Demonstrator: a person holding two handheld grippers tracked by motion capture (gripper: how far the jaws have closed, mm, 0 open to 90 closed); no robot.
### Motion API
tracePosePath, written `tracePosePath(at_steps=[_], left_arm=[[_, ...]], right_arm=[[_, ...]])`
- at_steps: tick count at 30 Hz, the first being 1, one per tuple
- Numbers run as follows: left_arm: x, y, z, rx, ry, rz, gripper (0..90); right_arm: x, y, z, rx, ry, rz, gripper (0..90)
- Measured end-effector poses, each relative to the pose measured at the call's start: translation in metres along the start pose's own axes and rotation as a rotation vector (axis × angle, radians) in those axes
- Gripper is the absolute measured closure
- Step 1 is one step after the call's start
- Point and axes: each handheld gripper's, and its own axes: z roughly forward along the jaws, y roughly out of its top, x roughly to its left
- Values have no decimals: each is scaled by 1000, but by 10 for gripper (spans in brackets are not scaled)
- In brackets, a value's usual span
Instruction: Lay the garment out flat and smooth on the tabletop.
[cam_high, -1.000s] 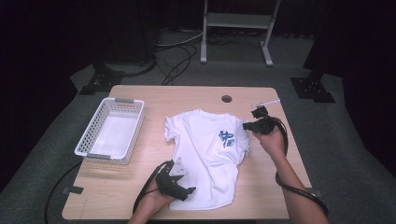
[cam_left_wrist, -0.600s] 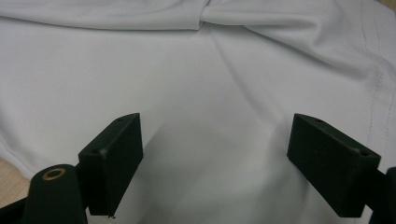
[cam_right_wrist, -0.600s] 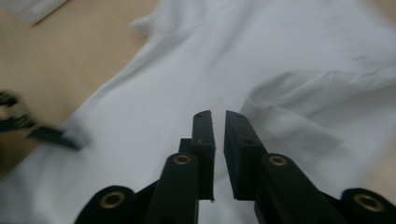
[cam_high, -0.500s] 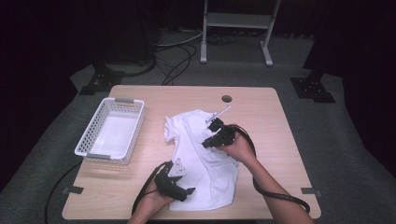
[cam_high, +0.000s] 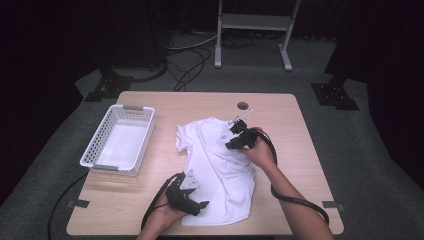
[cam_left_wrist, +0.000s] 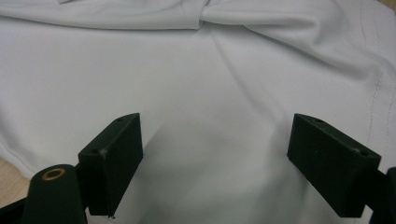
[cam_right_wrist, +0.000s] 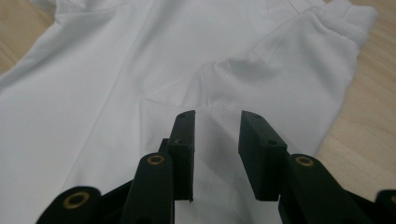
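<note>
A white T-shirt (cam_high: 215, 160) lies spread on the wooden table (cam_high: 285, 115), its right side folded over onto the middle. My right gripper (cam_high: 232, 141) hovers over the upper chest of the shirt. In the right gripper view its jaws (cam_right_wrist: 217, 122) stand a little apart above a fold of the shirt (cam_right_wrist: 116, 70); they have just been opening and the pads press on nothing. My left gripper (cam_high: 200, 202) rests at the shirt's lower left hem. Its jaws (cam_left_wrist: 219, 135) are wide apart over flat cloth (cam_left_wrist: 187, 70), gripping nothing.
A white plastic basket (cam_high: 95, 150) stands on the table's left side. A small round hole (cam_high: 243, 106) sits near the far edge. Black cables trail from both grippers toward the near edge. Bare wood lies right of the shirt.
My right gripper moved left from the shirt's right edge to over its middle, bringing the sleeve side across so the blue print is covered, and its jaws came apart. The left gripper stayed put.
</note>
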Motion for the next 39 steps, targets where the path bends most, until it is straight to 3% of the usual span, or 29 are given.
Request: tracePosePath(at_steps=[8,15,27,39], left_arm=[[0,-1,0,-5,0,-2,177],[0,-1,0,-6,0,-2,176],[-1,-1,0,-4,7,-4,176],[-1,-1,0,-3,6,-7,174]], right_arm=[[-3,-1,16,23,-13,-12,641],[2,-4,19,30,-39,-9,814],[-4,-5,-8,-21,-79,2,854],[-35,-16,-40,-58,-134,76,854]])
